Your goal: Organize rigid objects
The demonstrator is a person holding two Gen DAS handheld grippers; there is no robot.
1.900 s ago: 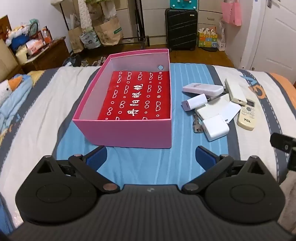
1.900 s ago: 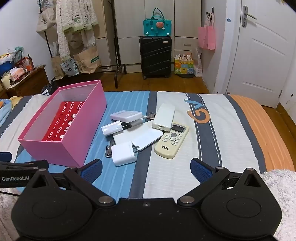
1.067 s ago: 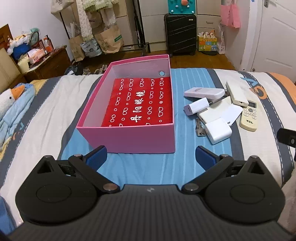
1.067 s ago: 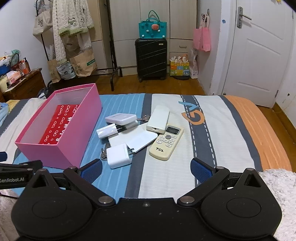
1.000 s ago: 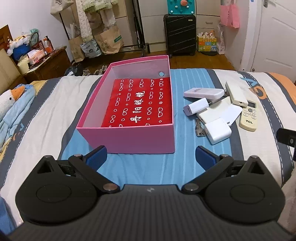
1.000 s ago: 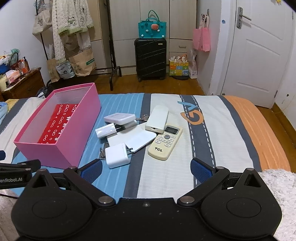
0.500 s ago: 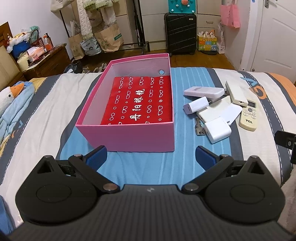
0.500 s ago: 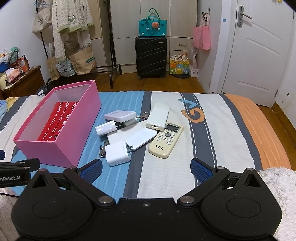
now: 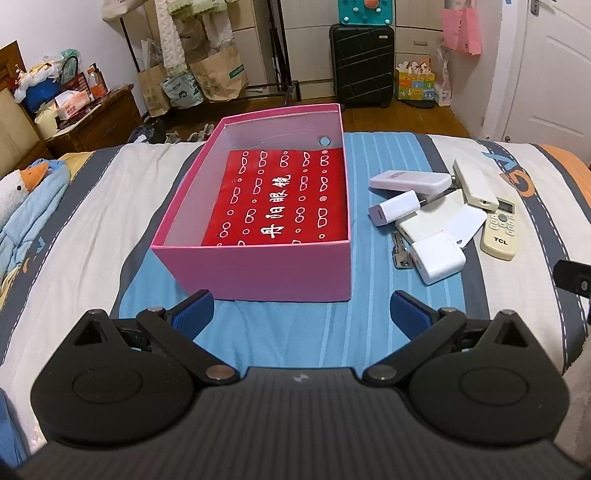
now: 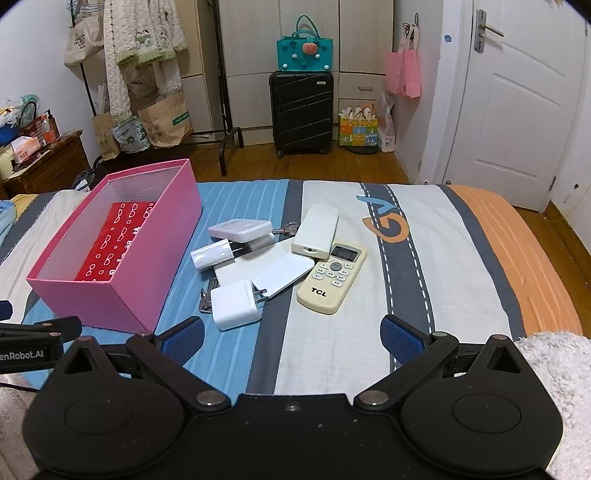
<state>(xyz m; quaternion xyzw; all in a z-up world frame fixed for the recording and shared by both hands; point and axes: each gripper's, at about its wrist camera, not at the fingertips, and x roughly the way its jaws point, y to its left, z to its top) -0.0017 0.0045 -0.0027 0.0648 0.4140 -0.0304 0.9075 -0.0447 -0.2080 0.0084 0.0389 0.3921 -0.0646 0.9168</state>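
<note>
Both the left gripper and right gripper hover spread wide and empty over the bed, where a remote and white charger await a square, centered pinch before going into the pink box.

Black hard-shell suitcase stands against the wardrobe, teal felt bag on top. Pink bags hang beside the white door. Garment rack on the left holds cream knitwear; paper bags sit under it. Wooden nightstand is cluttered, possibly a tissue box. Blue duck plush lies on the striped bedspread.
</note>
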